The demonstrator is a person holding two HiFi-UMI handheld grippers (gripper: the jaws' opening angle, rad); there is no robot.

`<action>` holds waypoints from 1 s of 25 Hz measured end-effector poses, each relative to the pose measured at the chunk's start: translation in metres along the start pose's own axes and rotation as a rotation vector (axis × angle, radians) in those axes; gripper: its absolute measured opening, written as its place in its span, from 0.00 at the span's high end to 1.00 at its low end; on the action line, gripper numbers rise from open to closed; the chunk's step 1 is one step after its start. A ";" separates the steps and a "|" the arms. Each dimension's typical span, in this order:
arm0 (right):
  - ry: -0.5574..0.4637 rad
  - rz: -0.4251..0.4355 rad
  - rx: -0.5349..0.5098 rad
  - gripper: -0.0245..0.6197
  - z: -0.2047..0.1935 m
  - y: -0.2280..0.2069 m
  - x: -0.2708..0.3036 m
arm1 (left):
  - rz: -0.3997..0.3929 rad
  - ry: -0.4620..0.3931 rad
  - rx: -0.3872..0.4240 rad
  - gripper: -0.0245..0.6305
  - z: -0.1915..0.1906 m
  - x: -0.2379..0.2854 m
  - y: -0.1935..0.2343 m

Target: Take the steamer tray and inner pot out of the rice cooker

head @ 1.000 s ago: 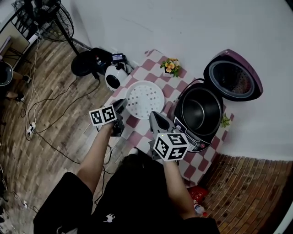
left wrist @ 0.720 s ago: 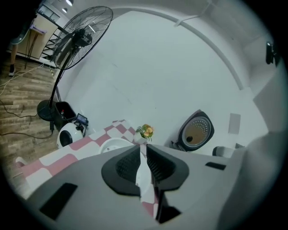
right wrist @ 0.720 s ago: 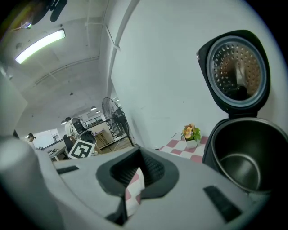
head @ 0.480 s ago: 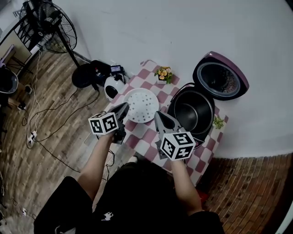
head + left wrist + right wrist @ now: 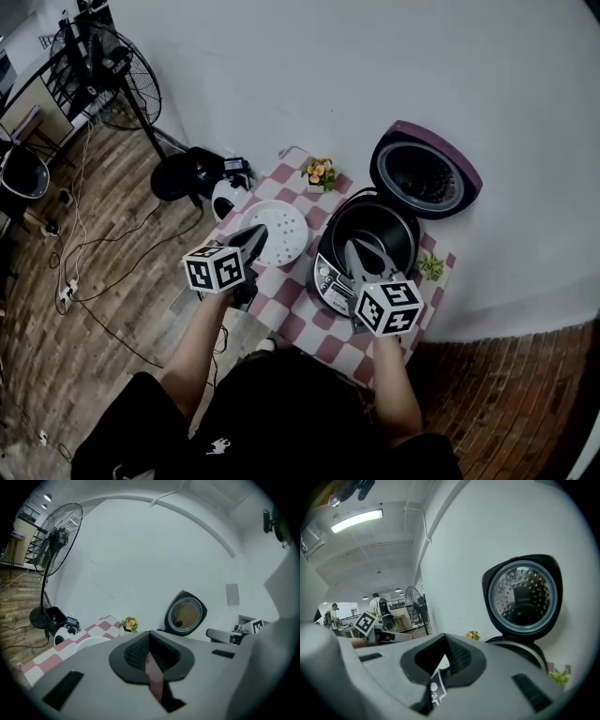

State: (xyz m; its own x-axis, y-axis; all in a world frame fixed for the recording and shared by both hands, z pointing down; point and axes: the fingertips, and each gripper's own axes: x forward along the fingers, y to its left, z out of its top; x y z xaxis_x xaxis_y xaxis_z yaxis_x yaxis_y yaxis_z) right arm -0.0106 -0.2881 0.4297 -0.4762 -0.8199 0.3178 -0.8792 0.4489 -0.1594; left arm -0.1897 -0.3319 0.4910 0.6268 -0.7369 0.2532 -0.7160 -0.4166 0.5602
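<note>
The white perforated steamer tray [image 5: 278, 228] lies flat on the checkered table [image 5: 286, 302], left of the purple rice cooker [image 5: 328, 277]. The cooker's lid [image 5: 424, 178] stands open, and the dark inner pot [image 5: 375, 223] sits inside it. My left gripper [image 5: 257, 234] hangs above the tray's near left edge; its jaws have just closed and hold nothing [image 5: 150, 641]. My right gripper [image 5: 360, 249] is shut and empty over the cooker's front rim [image 5: 443, 645]. In the right gripper view the lid [image 5: 525, 595] rises straight ahead.
A small flower pot [image 5: 321, 172] stands at the table's far edge, and a little green plant [image 5: 431, 267] sits right of the cooker. On the wooden floor to the left are a standing fan [image 5: 103, 66], a white appliance [image 5: 225, 195] and trailing cables. A white wall lies behind.
Both grippers have risen. The right one has moved from the table between tray and cooker to above the cooker's front. The tray has stayed on the table.
</note>
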 end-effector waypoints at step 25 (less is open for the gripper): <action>0.185 -0.265 0.019 0.95 -0.073 -0.206 -0.057 | 0.103 0.252 0.511 0.75 -0.036 0.122 -0.107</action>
State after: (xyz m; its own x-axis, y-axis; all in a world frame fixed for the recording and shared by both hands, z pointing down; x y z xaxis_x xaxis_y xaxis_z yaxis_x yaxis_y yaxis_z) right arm 0.1985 -0.3080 0.5131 -0.2216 -0.8284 0.5145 -0.9734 0.2197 -0.0654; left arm -0.0259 -0.3579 0.4903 0.5552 -0.6637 0.5013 -0.7955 -0.5997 0.0870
